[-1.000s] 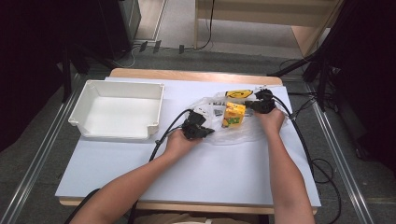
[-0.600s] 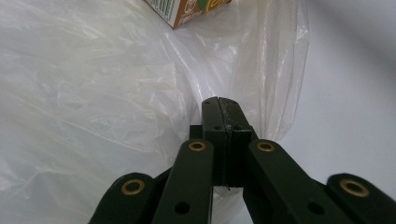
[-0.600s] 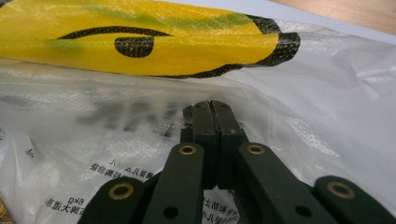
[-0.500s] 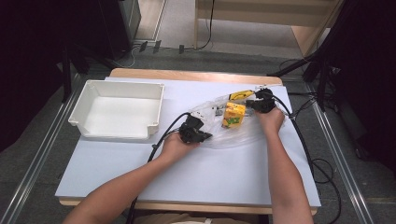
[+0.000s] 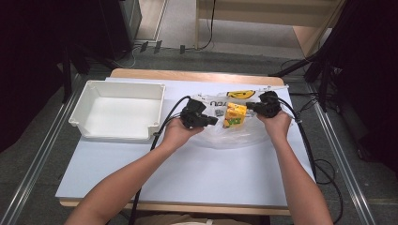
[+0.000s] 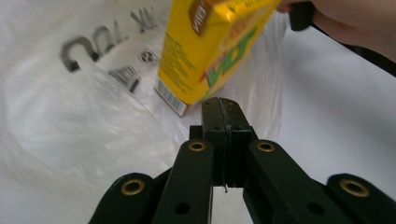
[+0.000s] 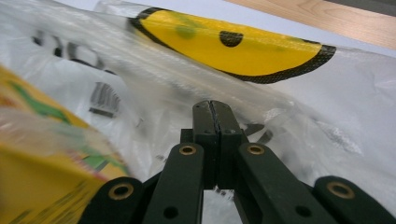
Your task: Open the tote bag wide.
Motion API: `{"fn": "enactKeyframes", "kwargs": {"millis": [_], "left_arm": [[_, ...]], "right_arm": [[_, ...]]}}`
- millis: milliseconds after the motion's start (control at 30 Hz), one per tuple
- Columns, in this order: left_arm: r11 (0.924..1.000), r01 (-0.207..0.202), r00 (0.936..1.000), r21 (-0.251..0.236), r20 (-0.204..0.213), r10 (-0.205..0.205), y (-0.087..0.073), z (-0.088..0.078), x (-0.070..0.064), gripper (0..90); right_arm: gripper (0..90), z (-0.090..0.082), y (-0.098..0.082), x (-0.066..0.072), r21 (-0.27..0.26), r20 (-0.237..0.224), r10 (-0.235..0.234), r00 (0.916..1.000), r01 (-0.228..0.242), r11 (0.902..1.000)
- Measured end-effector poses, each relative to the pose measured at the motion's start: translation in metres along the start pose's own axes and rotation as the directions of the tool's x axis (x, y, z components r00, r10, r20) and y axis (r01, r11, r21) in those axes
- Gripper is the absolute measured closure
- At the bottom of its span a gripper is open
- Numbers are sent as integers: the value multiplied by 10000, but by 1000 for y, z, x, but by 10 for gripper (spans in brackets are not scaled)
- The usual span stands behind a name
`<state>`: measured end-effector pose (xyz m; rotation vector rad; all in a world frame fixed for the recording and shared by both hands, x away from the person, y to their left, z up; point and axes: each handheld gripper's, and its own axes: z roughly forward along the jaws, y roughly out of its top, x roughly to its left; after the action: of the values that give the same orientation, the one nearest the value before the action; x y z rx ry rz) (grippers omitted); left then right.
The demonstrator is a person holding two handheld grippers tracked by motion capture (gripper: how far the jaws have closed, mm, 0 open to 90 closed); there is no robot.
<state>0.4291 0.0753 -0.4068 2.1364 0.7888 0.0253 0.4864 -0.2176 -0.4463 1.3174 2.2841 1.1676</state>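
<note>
While both hands hover over the clear plastic bag (image 5: 225, 133), the yellow juice carton (image 5: 234, 115) stands upright inside it, right between the two tools, long axis pointing up off the table. The left gripper (image 5: 212, 121) has its jaws pressed together, possibly nipping a bit of film, just short of the carton's base, which sits straight ahead and a touch left in the left gripper view (image 6: 210, 51). The right gripper (image 5: 251, 107) is also squeezed shut, on the bag's far edge by the smiley print (image 7: 233, 44), carton off to its lower left. Left looks nearer the carton. Compared with a second ago, both hands have lifted a little, and the bag is raised and spread wider between them. The white tray (image 5: 89, 101) waits well apart.
</note>
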Motion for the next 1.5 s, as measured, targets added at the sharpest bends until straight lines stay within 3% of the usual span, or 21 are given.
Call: {"fn": "enactKeyframes", "kwargs": {"millis": [267, 467, 633, 733, 933, 1000, 1167, 1367, 1500], "left_arm": [[9997, -23, 9987, -253, -509, 10, 31, 6, 9, 900], [9996, 253, 9979, -95, -592, -259, 46, 24, 25, 900], [9997, 216, 9962, 60, -850, -210, 54, 43, 37, 900], [9997, 227, 9946, 111, -1012, -214, 53, 57, 45, 900], [9979, 570, 9923, 295, -1122, -534, 43, 77, 58, 900], [9978, 526, 9915, 396, -1212, -474, 41, 82, 60, 900], [9974, 607, 9882, 377, -1431, -548, 37, 89, 67, 900], [9945, 766, 9847, 712, -1622, -643, 30, 98, 75, 900], [9938, 947, 9825, 581, -1663, -839, 29, 98, 79, 900]], "right_arm": [[900, -14, -8, 7, 24, -276, -58, 9996, 59, 10000], [900, -16, -15, 13, 234, -464, -158, 9988, 169, 9996], [900, -16, -22, 17, 207, -588, -223, 9980, 236, 9995], [900, -14, -26, 18, 302, -559, -357, 9978, 374, 9988], [900, -11, -37, 13, 360, -630, -191, 9978, 214, 9991], [900, -10, -40, 13, 407, -653, -182, 9977, 209, 9990], [900, -5, -46, 12, 579, -687, -125, 9976, 165, 9982], [900, -5, -54, 13, 787, -730, -234, 9971, 292, 9965], [900, -9, -60, 13, 649, -841, -189, 9963, 244, 9976]]}}
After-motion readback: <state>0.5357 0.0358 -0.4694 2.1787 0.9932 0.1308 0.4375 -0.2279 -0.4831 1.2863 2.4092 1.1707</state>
